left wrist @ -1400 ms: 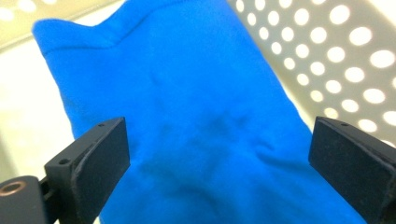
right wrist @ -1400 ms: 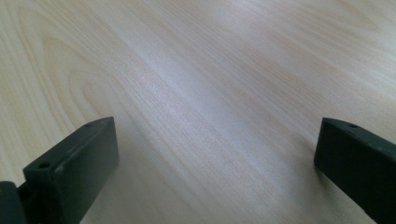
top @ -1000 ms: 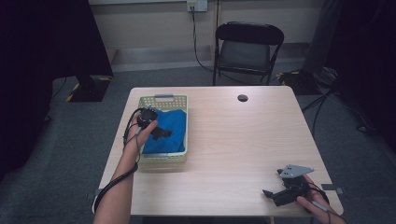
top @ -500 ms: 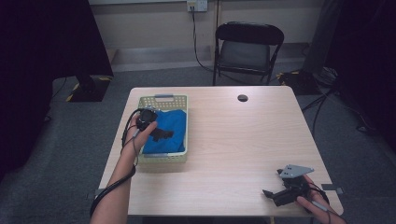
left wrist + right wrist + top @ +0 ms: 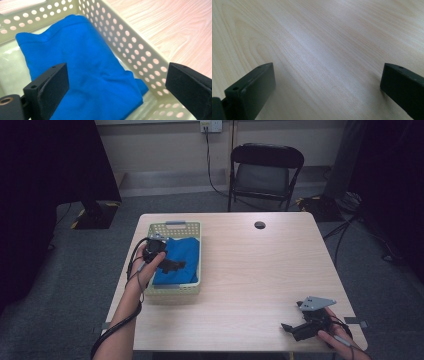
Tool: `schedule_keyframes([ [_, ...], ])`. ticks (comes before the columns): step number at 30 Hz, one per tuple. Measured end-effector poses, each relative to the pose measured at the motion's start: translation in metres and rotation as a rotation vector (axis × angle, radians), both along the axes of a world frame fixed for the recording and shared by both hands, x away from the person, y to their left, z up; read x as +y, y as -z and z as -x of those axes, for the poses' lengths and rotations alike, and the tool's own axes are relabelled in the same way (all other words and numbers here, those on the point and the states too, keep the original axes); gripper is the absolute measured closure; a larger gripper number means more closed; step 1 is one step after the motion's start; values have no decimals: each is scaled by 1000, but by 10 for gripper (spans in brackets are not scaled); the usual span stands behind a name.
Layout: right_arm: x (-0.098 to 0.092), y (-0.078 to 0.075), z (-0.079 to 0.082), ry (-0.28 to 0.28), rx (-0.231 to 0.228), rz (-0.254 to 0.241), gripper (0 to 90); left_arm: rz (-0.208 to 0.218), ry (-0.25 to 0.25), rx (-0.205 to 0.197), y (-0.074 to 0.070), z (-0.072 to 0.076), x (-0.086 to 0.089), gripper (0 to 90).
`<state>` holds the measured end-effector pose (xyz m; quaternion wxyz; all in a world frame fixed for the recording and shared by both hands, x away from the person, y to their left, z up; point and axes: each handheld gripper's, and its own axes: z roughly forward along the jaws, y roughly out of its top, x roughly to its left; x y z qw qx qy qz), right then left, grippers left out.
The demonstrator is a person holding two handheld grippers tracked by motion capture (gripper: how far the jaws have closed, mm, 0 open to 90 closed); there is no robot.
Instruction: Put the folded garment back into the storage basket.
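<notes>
At the near edge of the table (image 5: 260, 285), the right gripper (image 5: 295, 329) is held low over bare wood by a hand entering from the bottom right, a grey three-cornered plate (image 5: 316, 303) riding on top of it. In the right gripper view its two black jaws are seen spread wide apart, with nothing but pale wood grain between them.

Farther in, on the left side of the table, the left gripper (image 5: 172, 266) is held over a pale yellow perforated basket (image 5: 176, 226), with a black cable looped around the wrist and forearm. Its jaws are shown spread wide in the left gripper view and are closed on nothing; one is seen over the blue cloth (image 5: 82, 75), the other out beyond the basket's long wall (image 5: 140, 55), above the wood. Whether the jaws touch the cloth cannot be told.

The blue cloth is seen folded inside the basket, laid along its right-hand wall and filling most of its floor, with a strip of bare basket floor (image 5: 10, 72) left beside it.

Beyond the basket, a small dark round hole (image 5: 259, 225) is set in the tabletop near the far edge. Past the table, a black folding chair (image 5: 266, 170) is stood on grey carpet against the wall, under a wall socket (image 5: 210, 125) with a cord hanging from it.
</notes>
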<state>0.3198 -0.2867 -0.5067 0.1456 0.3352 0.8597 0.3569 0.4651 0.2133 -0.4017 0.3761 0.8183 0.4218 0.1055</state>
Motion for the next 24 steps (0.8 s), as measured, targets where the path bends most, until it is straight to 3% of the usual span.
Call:
schedule_keyframes([
  [24, 0, 0, 0, 0, 0, 0, 0, 58, 33, -62, -5, 31, 9, 41],
])
